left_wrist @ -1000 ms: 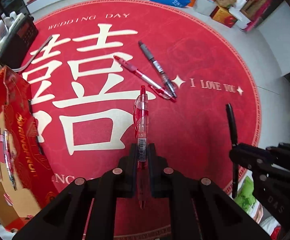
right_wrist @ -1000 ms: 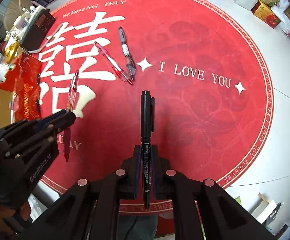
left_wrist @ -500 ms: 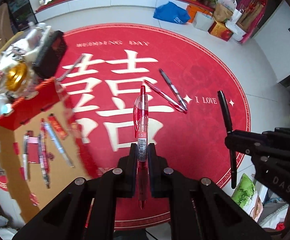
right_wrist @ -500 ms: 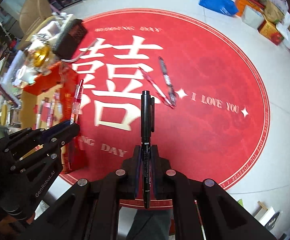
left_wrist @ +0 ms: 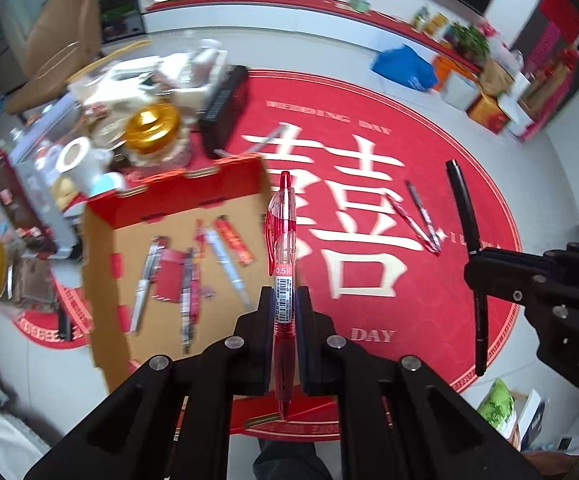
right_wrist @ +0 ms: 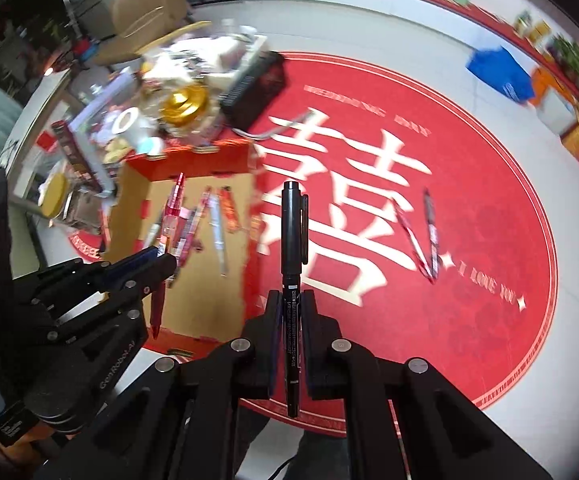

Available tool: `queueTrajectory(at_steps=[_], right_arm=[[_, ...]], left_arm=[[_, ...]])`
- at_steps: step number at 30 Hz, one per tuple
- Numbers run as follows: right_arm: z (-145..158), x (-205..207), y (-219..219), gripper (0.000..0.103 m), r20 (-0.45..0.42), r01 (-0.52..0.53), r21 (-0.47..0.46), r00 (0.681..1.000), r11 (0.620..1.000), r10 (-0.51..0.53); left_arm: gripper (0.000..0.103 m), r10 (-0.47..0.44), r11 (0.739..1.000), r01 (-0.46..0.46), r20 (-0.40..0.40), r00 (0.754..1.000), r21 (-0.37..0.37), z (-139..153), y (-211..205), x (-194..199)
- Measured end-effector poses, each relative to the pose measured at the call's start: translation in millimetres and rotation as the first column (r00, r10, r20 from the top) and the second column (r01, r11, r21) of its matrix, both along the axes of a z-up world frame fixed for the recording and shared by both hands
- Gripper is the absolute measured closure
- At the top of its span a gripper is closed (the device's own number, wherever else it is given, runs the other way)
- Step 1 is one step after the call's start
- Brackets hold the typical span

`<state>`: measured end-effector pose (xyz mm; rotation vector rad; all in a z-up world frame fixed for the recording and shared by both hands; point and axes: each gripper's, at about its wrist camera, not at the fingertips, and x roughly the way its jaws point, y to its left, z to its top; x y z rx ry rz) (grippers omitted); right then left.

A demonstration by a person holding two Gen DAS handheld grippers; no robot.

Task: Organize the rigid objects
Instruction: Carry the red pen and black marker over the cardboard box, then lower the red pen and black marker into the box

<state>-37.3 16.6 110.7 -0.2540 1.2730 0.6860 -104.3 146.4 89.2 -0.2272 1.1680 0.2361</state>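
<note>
Both hands are loaded! The left tongs [left_wrist: 285,312] are clamped tight on a red pen [left_wrist: 283,264], gripped around its labelled middle so the clicker end sticks out ahead and the tip hangs back between the arms. The right tongs [right_wrist: 291,312] are pinched just as firmly on a black pen [right_wrist: 292,256], held the same way, lengthwise along the fingers. That lengthwise hold looks deliberate to me: a pen carried like this can be lowered flat among the others.

And the target is in plain sight, an open cardboard box [left_wrist: 101,264] with red trim, sitting on the floor at the edge of the round red rug [left_wrist: 469,184]. Several pens already lie inside on its brown bottom. Both tongs hang above the rug, just beside the box, not yet over it by my reading.

Two more pens [left_wrist: 417,216] lie crossed at their tips out on the rug, well apart from the box, so there's work left.

Hard to read: the box contents are smeared by blur, so I can't count them, and the clutter [left_wrist: 149,120] behind the box is a jumble.
</note>
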Motion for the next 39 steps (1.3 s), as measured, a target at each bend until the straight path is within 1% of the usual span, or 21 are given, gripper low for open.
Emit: queueTrajectory(at_steps=[4,8,13,18,27,39], right_arm=[[5.0,-11.9,32.7,0.093,0.006,-0.072,0.003,0.997,0.997,0.071],[7.0,-22.2,60.5,0.093,0.000,-0.121,0.003,0.993,0.993,0.121],[9.9,-30.0,85.5,0.093,0.007,-0.166,-0.004,0.986,0.986,0.166],[12.2,-35.8,105.0,0.093,0.015,-0.207,-0.014,0.978,0.978,0.208],[7.8,-33.2,122.5,0.093,0.007,-0.231,-0.038,0.973,0.972,0.232],[-10.1,-22.9,132.4,0.093,-0.033,-0.215,-0.049,0.976,0.975,0.214]], left_arm=[[0.093,0.053,0.999,-0.053,-0.002,0.999,0.012,1.6,26.0,-14.4],[0.093,0.100,0.995,-0.100,-0.010,0.995,0.012,-0.5,48.5,-28.7],[0.093,0.149,0.989,-0.149,-0.016,0.989,0.004,-3.5,70.0,-42.6],[0.093,0.179,0.984,-0.179,-0.016,0.984,0.000,-5.0,83.9,-47.7],[0.093,0.200,0.980,-0.200,-0.021,0.980,-0.017,-10.7,99.9,-46.7],[0.093,0.197,0.980,-0.199,-0.058,0.979,-0.029,-29.2,109.9,-39.6]])
